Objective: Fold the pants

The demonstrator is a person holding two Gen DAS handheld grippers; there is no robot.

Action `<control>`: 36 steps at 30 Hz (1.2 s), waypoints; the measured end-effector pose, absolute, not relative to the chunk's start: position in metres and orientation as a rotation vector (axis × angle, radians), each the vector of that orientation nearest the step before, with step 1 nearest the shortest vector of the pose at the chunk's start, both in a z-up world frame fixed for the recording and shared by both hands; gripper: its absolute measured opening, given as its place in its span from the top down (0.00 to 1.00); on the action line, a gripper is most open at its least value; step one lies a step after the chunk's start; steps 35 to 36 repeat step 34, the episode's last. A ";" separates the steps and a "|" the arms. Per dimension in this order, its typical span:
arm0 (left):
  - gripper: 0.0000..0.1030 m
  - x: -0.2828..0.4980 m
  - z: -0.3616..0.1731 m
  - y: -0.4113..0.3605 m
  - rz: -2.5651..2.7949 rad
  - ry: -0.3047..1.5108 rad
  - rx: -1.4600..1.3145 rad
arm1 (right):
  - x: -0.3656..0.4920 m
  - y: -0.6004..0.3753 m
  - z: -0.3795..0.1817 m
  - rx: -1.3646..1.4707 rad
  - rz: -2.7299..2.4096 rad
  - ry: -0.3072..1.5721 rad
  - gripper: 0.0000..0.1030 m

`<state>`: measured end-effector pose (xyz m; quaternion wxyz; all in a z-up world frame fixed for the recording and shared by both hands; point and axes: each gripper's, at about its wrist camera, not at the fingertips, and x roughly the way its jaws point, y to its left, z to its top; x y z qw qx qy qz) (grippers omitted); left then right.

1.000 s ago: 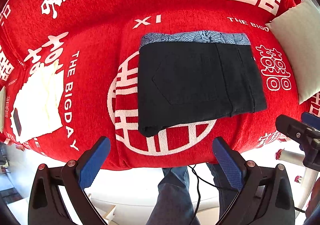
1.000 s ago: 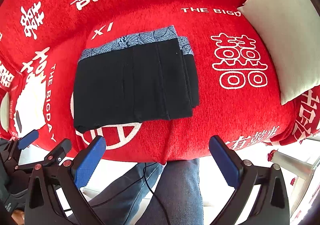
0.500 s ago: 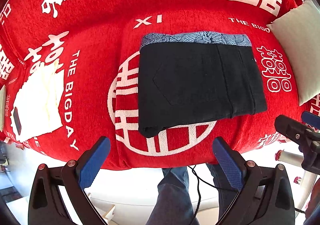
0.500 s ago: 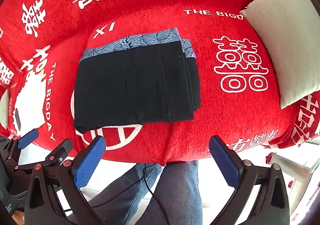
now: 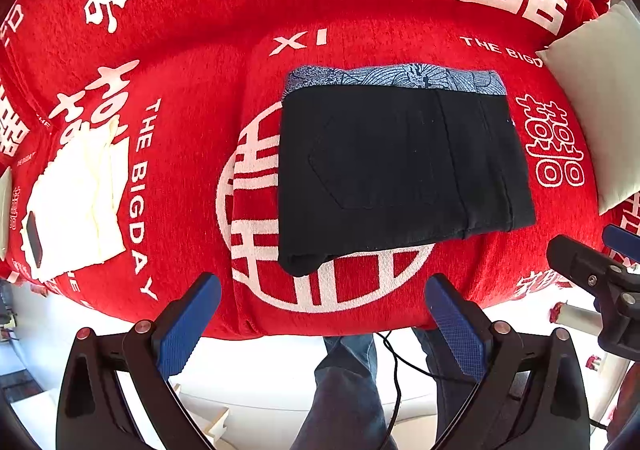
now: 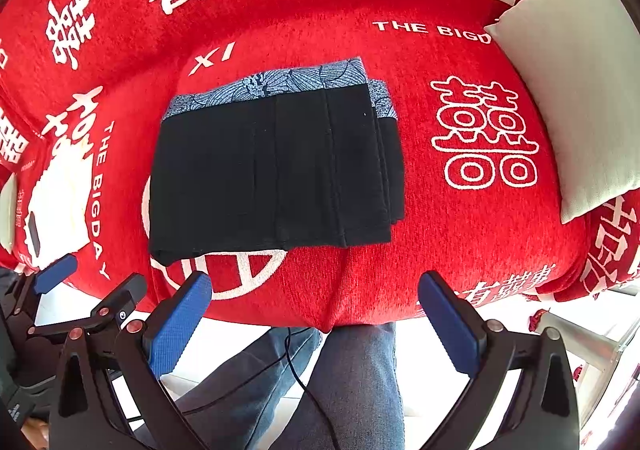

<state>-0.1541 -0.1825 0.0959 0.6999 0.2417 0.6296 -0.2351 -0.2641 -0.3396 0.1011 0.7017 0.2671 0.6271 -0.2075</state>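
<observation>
Almost nothing has moved over the last second: both views have drifted only slightly, and the pants lie just as they did. Nearest the viewer, the left tool (image 5: 322, 324) hangs with its blue pads spread wide and nothing between them; the right tool (image 6: 314, 320) is likewise wide apart and empty. Both are held off the near edge of the red blanket (image 5: 192, 61), above the person's jeans-clad legs (image 6: 352, 382) and a thin black cable (image 5: 394, 354). Neither tool touches any cloth.

Just ahead of the tools, in the middle of the blanket, lie the black pants (image 5: 396, 165), folded into a compact, roughly rectangular stack. A back pocket faces up, a blue patterned inner waistband (image 5: 400, 79) shows along the far edge, and stacked layers step out on the right-hand side (image 6: 390, 165). The near left corner bulges slightly.

Further to the left rests a cream cloth (image 5: 80, 201) with a small dark object on it; off to the right, a pale cushion (image 6: 568, 89).

Judged from this layout, the folding appears complete or nearly so; at most, squaring the offset right-hand layers remains.
</observation>
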 end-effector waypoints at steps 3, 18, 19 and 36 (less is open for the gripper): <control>0.01 -0.154 0.096 -0.182 -0.523 1.403 0.538 | -0.264 -0.339 0.101 0.591 -0.461 1.398 0.00; 0.01 -0.153 0.094 -0.182 -0.515 1.410 0.533 | -0.261 -0.335 0.099 0.584 -0.453 1.400 0.00; 0.01 -0.153 0.093 -0.182 -0.514 1.409 0.533 | -0.261 -0.335 0.099 0.584 -0.453 1.400 0.00; 0.01 -0.154 0.098 -0.188 -0.529 1.373 0.518 | -0.260 -0.336 0.097 0.582 -0.449 1.407 0.00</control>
